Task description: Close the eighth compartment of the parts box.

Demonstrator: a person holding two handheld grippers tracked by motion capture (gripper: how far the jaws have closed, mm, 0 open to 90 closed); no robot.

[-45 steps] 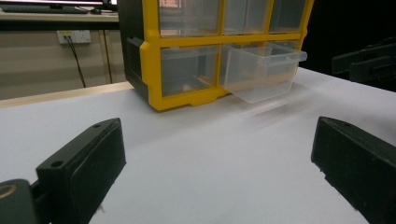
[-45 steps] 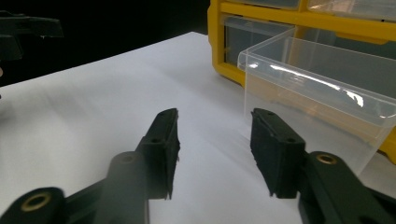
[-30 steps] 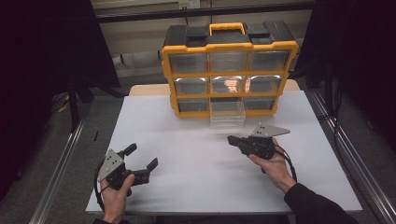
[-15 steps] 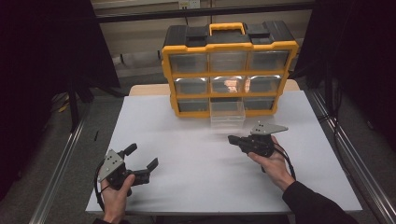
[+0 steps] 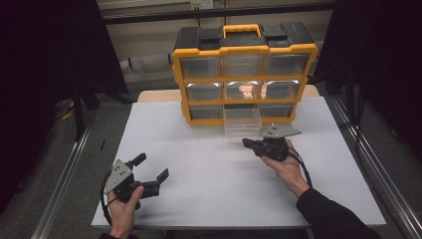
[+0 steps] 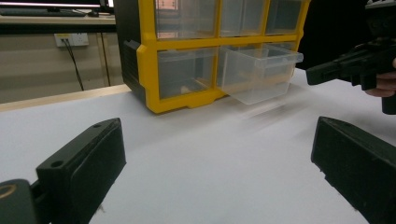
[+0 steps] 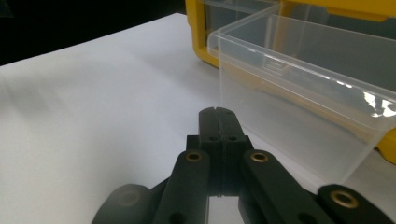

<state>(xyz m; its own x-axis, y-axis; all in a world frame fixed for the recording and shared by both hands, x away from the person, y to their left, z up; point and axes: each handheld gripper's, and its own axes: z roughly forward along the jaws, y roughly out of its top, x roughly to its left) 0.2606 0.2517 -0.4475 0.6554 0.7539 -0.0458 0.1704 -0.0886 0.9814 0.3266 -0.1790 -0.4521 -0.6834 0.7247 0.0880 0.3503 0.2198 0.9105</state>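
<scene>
A yellow and black organizer case (image 5: 244, 50) with clear drawers stands at the back of the white table (image 5: 199, 149). Its bottom middle drawer (image 5: 241, 124) is pulled partway out and looks empty. My right gripper (image 5: 247, 143) is shut with nothing in it. It lies low over the table, just in front of that drawer, pointing left. In the right gripper view its closed tips (image 7: 218, 114) sit close to the corner of the drawer (image 7: 303, 93). My left gripper (image 5: 149, 167) rests near the front left edge, wide open and empty (image 6: 219, 158).
In the left gripper view the case (image 6: 187, 42) and the open drawer (image 6: 259, 70) stand ahead, with the right gripper (image 6: 345, 70) at the right. Metal rails (image 5: 64, 179) run along both sides of the table. Dark curtains surround it.
My right gripper has moved a little farther up the table toward the open drawer. The left gripper has not moved.
</scene>
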